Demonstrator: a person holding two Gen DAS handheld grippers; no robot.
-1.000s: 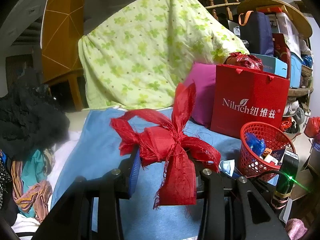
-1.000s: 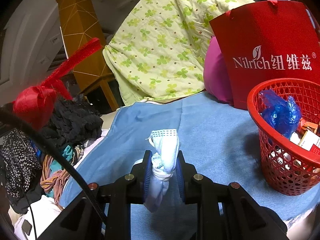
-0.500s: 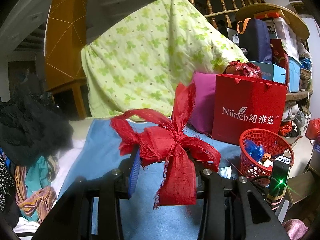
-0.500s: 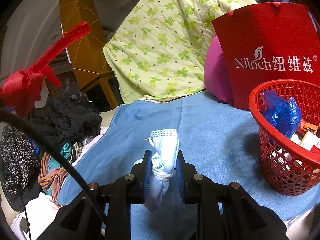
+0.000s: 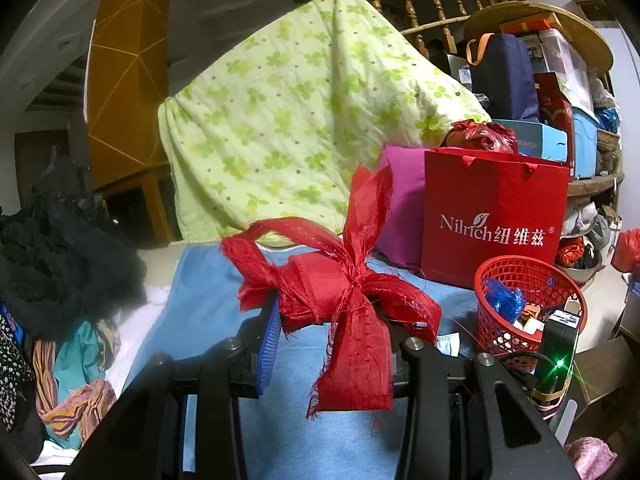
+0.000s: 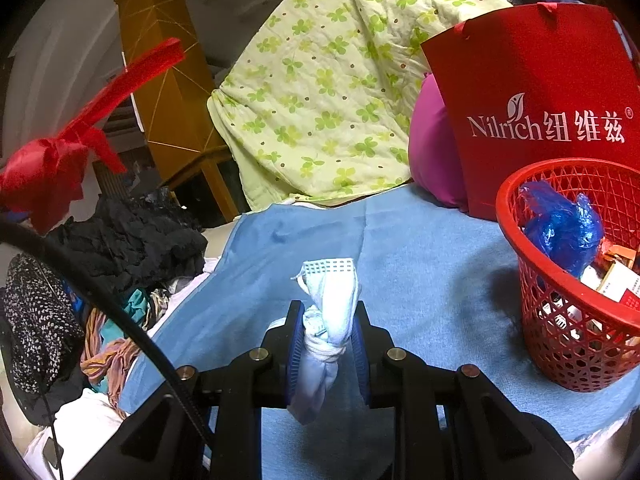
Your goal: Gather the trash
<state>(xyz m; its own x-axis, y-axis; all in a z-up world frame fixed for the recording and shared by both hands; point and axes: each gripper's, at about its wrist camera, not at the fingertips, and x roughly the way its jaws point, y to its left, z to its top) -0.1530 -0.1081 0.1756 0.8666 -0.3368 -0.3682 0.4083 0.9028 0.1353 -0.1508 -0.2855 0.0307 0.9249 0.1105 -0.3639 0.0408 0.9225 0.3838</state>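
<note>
Left gripper [image 5: 334,320] clamped on red ribbon bow [image 5: 344,292]; right gripper [image 6: 326,340] clamped on knotted blue mask [image 6: 326,320], both left of red basket [image 6: 560,344].

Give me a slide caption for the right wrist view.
Right tongs grip a knotted pale-blue mask above the blue cloth, red basket to the right.

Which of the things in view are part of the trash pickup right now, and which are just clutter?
Part of the job:
- red ribbon bow, clamped in the left gripper
- knotted face mask, clamped in the right gripper
- red basket, already holding trash

Just lying about:
- red Nilrich bag
- green floral quilt
- magenta cushion
- black clothes pile
</note>
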